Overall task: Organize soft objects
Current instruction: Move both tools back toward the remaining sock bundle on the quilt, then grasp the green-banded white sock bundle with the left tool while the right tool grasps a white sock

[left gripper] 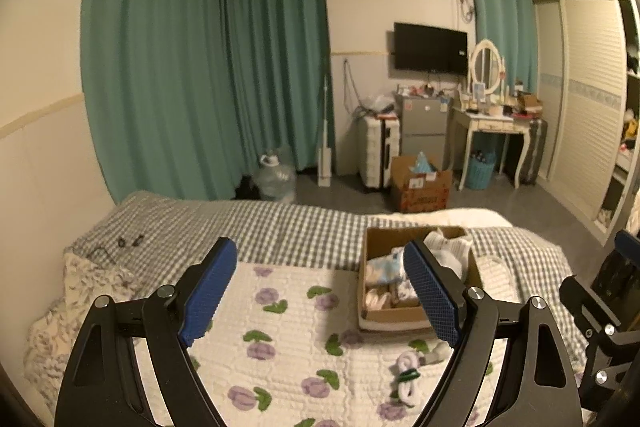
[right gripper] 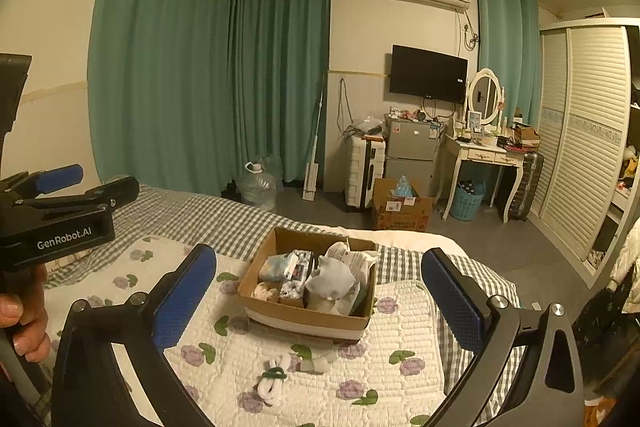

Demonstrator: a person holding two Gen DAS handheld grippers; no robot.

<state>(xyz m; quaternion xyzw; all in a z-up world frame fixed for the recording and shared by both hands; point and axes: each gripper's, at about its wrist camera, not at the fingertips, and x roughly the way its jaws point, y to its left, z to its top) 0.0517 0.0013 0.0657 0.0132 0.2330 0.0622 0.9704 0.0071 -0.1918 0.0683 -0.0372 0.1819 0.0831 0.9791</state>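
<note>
A cardboard box [right gripper: 280,311] [left gripper: 374,239] sits on the white flowered quilt [right gripper: 400,323] [left gripper: 288,331] and holds several folded socks and cloths, a pale grey one [right gripper: 334,281] on top. A rolled white sock pair with a green band [right gripper: 274,379] [left gripper: 408,377] lies on the quilt in front of the box, beside a small pale cloth [right gripper: 316,363]. My left gripper [left gripper: 320,291] is open and empty, above the quilt left of the box. My right gripper [right gripper: 320,299] is open and empty, framing the box; the left gripper also shows at its left [right gripper: 60,187].
The bed has a grey checked sheet [left gripper: 280,223] and a crumpled floral pillow [left gripper: 80,291] at left. Beyond the bed foot stand a water jug [right gripper: 258,185], a floor carton [right gripper: 400,207], suitcase, small fridge, dressing table and wardrobe [right gripper: 580,147].
</note>
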